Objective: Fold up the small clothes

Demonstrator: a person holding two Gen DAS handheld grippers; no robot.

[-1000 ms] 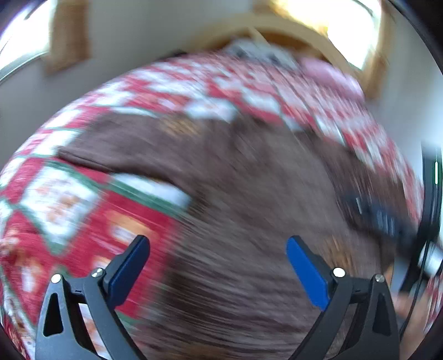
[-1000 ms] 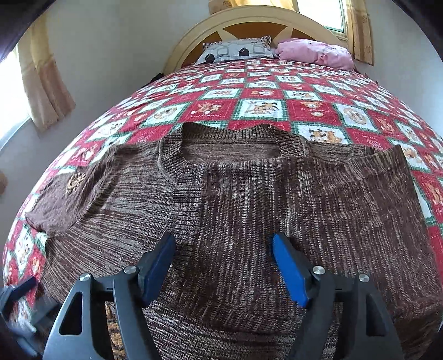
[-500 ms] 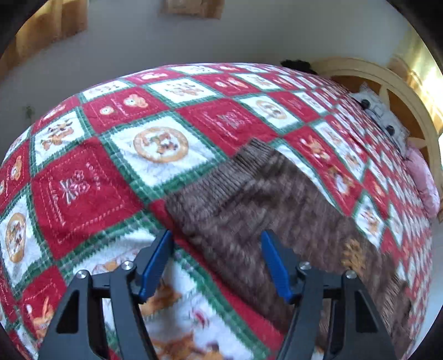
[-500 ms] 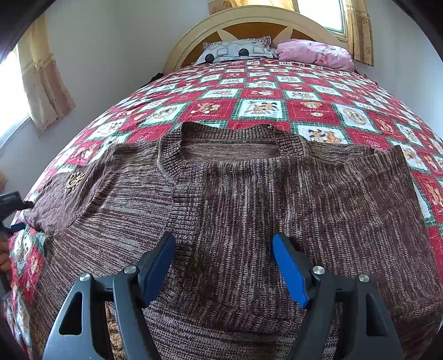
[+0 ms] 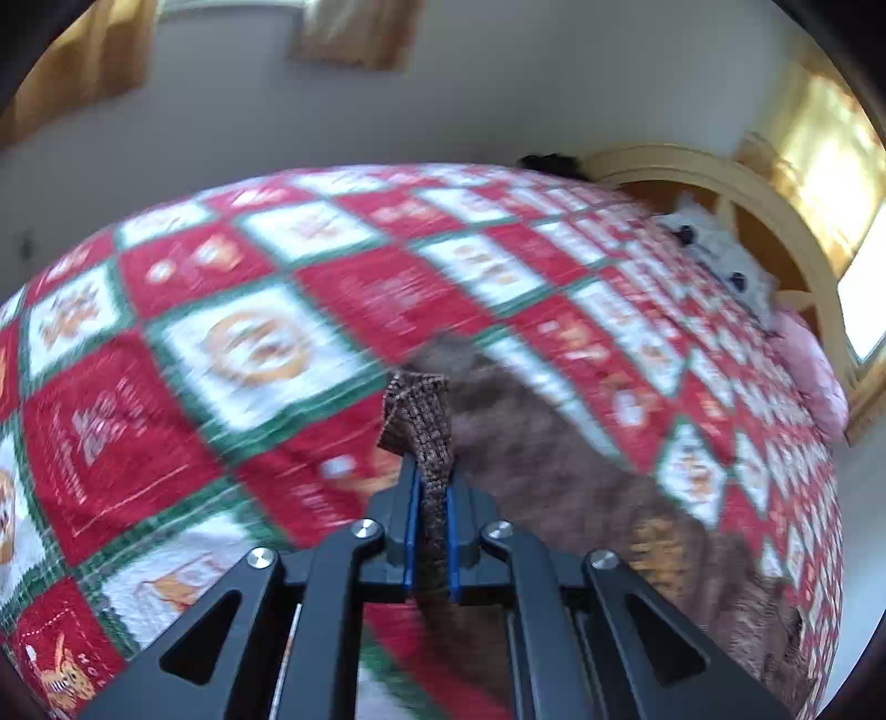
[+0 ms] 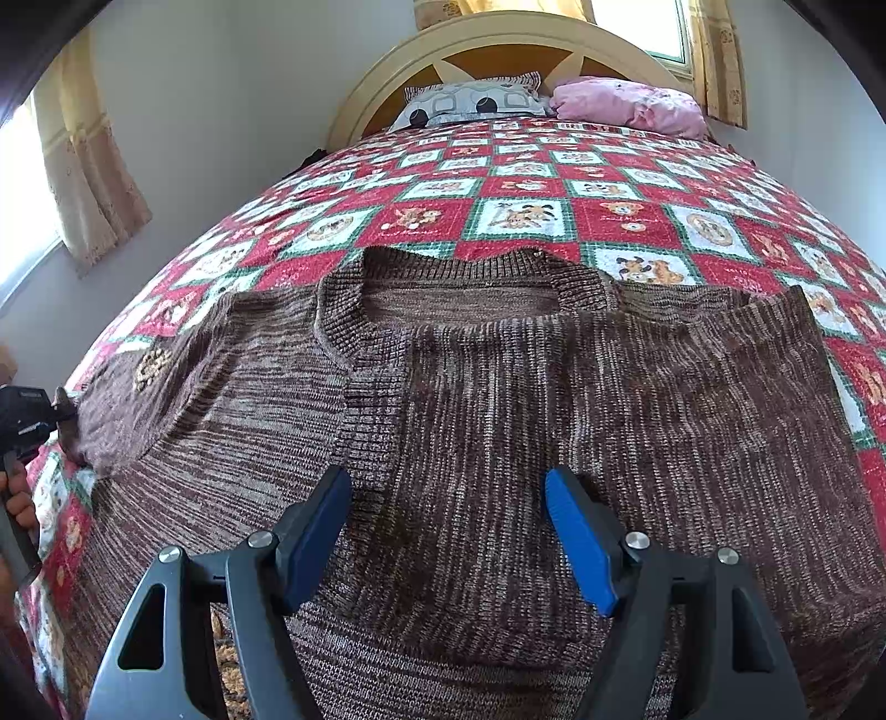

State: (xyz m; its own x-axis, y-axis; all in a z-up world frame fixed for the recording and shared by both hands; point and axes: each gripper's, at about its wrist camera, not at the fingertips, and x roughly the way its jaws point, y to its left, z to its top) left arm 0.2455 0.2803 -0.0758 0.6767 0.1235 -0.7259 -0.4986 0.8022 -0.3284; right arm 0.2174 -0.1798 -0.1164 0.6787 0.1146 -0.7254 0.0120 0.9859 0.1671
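A brown knitted sweater [image 6: 498,399] lies flat on the bed, its collar toward the headboard. Its right side is folded in over the body. My left gripper [image 5: 431,482] is shut on the ribbed cuff [image 5: 418,412] of the sweater's left sleeve [image 5: 554,459], which bunches up between the blue pads. From the right wrist view that same gripper [image 6: 58,404] shows at the far left edge, at the sleeve end [image 6: 94,437]. My right gripper [image 6: 448,526] hovers open over the sweater's lower middle, nothing between its fingers.
The bed carries a red, white and green patchwork quilt [image 6: 554,188]. A spotted pillow [image 6: 470,102] and a pink pillow [image 6: 626,105] lie by the cream headboard [image 6: 498,39]. Curtains [image 6: 83,166] hang at the left wall. A hand [image 6: 16,498] holds the left gripper's handle.
My left gripper swung left from the sweater's body to the sleeve end and shut on the cuff. The right gripper and the sweater's body stayed still.
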